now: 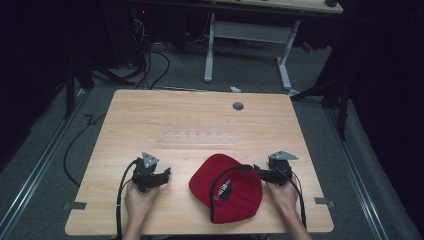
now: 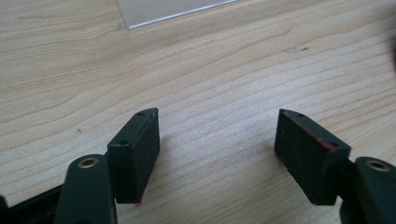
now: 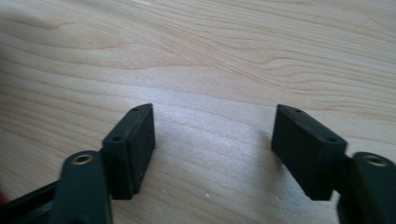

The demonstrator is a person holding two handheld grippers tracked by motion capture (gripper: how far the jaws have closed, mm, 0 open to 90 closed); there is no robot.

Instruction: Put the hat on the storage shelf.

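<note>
The red fabric baseball cap (image 1: 227, 187) lay untouched between the left gripper (image 1: 166, 174) and right gripper (image 1: 257, 170), both wide open, empty; all handling remained.

The high view hangs above the person's edge of the wooden table (image 1: 150, 115) and looks forward and down, far enough off to take in the whole tabletop, the floor around it and a desk frame (image 1: 247, 37) behind. The left gripper view rides low on the left gripper (image 2: 217, 135), looking along its two black jaws, very close to the wood. The right gripper view sits the same way on the right gripper (image 3: 212, 135), just as near. All three views share the table's pale wood grain; the left gripper view also catches the clear sheet (image 2: 163, 9) that the high view shows mid-table.
</note>
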